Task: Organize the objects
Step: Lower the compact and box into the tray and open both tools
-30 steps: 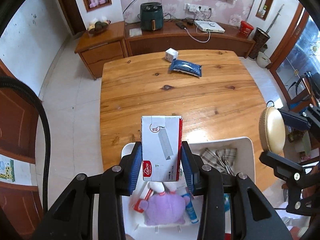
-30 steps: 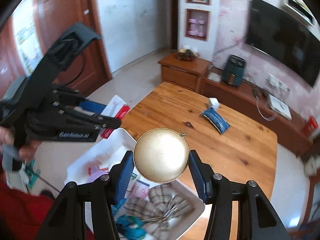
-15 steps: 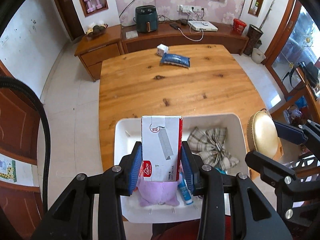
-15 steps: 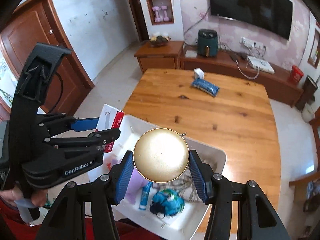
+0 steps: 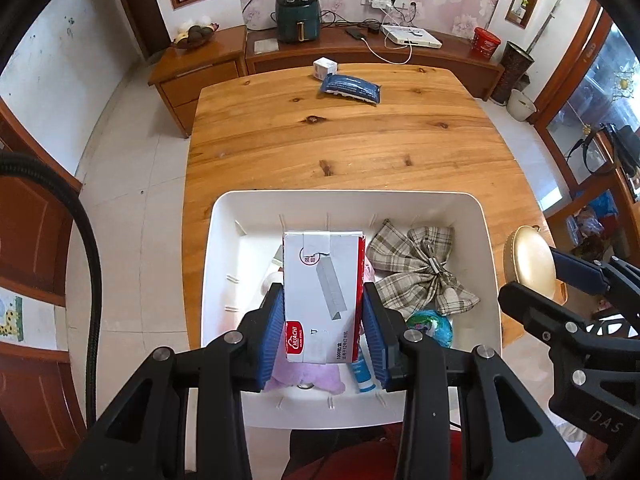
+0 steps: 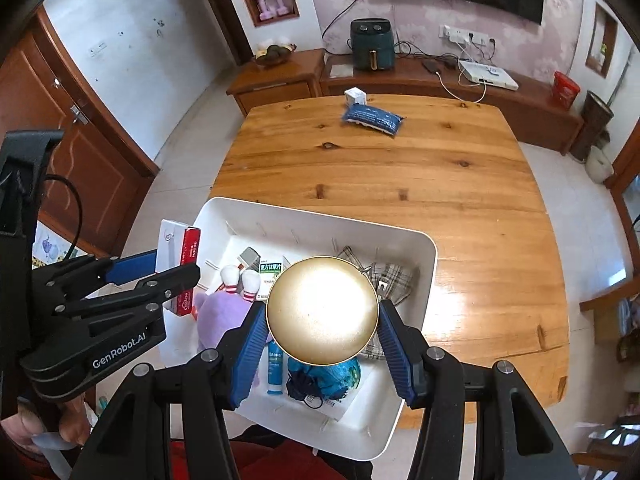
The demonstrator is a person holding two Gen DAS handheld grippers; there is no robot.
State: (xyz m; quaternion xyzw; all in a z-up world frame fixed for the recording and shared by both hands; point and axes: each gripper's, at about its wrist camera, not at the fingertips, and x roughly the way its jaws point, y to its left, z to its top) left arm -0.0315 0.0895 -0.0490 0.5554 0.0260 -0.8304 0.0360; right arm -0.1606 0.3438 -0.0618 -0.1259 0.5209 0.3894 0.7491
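Counts: 1 bin [image 5: 490,264]; 1 staple box [image 5: 322,300]; 1 gold bowl [image 6: 322,310]; 2 toy pins [image 6: 240,278]; 1 blue pack [image 5: 350,88]; 2 dumbbells [image 6: 271,0], upper left.

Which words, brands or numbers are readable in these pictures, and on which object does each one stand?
"HUACHI": red band of the staple box held in the left hand-held gripper.
"GenRobot.AI": body of the left hand-held gripper, right wrist view.
"DAS": body of the right hand-held gripper, left wrist view.
Green medicine box: Chinese print, too small to read.

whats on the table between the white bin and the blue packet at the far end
Nothing: in both wrist views only bare wood lies between the white bin and the blue packet on the table.
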